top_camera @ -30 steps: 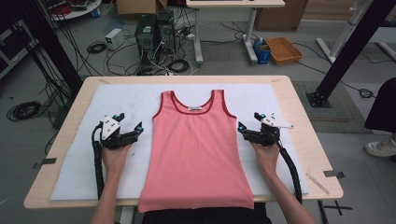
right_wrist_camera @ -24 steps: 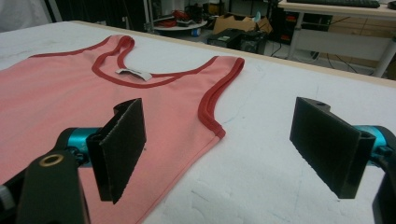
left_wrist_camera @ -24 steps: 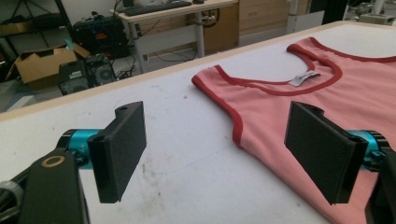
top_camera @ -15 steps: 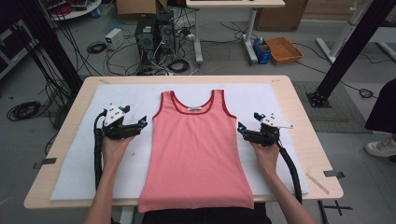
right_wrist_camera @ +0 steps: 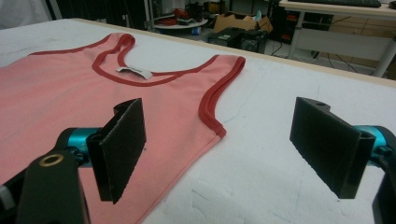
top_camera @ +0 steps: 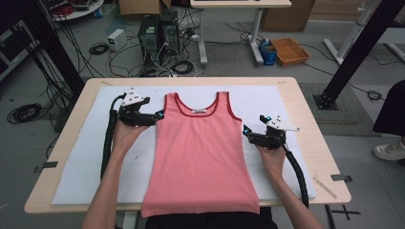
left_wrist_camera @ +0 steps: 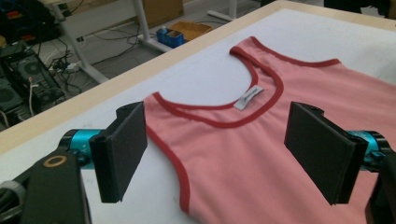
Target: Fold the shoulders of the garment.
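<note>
A pink tank top [top_camera: 200, 157] with dark red trim lies flat on a white mat [top_camera: 81, 167], neck away from me. My left gripper [top_camera: 160, 115] is open at the top's left armhole, level with the strap. In the left gripper view its gripper [left_wrist_camera: 219, 149] hovers just over the tank top [left_wrist_camera: 280, 102], jaws spread either side of the armhole's red edge. My right gripper [top_camera: 245, 129] is open at the top's right side, just below the armhole. In the right gripper view its gripper [right_wrist_camera: 222, 144] straddles the armpit corner of the tank top [right_wrist_camera: 70, 84]. Neither holds anything.
The mat covers most of a wooden table [top_camera: 313, 138]. A strip of tape [top_camera: 325, 185] lies near its front right corner. Beyond the table, computer towers [top_camera: 155, 33], cables and an orange box [top_camera: 290, 50] sit on the floor. A black post [top_camera: 353, 52] stands at the right.
My left gripper has moved away from me and rightward, from beside the top's left side up to its left armhole. The right gripper has stayed in place.
</note>
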Demonstrator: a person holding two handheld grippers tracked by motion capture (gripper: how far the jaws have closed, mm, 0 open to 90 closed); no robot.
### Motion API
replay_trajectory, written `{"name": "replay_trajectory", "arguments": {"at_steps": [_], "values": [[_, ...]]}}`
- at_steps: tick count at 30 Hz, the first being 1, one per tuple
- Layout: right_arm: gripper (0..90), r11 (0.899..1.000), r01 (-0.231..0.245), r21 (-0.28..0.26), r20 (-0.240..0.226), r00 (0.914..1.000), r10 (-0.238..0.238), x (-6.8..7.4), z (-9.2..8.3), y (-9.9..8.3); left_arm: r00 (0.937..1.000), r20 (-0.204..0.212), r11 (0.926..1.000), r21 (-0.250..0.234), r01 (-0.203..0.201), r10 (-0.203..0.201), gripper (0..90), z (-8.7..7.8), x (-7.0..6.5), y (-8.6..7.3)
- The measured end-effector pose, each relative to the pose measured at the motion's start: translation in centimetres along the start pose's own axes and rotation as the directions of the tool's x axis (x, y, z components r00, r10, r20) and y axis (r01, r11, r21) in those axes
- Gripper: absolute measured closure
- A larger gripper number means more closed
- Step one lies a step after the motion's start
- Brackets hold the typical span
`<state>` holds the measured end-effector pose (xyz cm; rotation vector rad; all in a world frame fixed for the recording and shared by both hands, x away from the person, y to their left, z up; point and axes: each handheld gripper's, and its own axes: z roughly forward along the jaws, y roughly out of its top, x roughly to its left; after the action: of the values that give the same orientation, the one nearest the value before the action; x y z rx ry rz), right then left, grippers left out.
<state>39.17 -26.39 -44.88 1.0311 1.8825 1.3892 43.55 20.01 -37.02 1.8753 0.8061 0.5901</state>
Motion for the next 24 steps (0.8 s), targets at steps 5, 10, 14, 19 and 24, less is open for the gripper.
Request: {"name": "replay_trajectory", "arguments": {"at_steps": [5,10,14,19,24], "values": [[18.1,1.0,-0.001,-0.001,0.001,1.0,0.001,0.0,0.0,0.0,0.999,0.035,0.9993,0.027,0.027,-0.028,21.3,1.6,0.6,1.6],[18.1,1.0,-0.004,0.001,-0.001,1.0,0.004,0.0,0.0,0.0,0.9986,0.051,0.9978,0.065,0.009,-0.012,21.3,3.6,0.8,2.8],[18.1,1.0,0.0,0.001,-0.001,1.0,0.0,0.0,0.0,0.0,0.9977,0.068,0.9968,0.08,0.005,-0.01,21.3,5.3,1.1,3.8],[18.1,1.0,0.011,0.001,0.005,0.9999,-0.011,0.1,0.0,0.0,0.997,0.075,0.9959,0.09,0.011,-0.018,21.3,7.2,1.8,4.4],[18.1,1.0,0.0,0.004,0.003,1.0,0.0,0.1,0.1,0.0,0.9971,0.067,0.995,0.096,0.03,-0.036,22.1,8.9,2.9,5.4]]}}
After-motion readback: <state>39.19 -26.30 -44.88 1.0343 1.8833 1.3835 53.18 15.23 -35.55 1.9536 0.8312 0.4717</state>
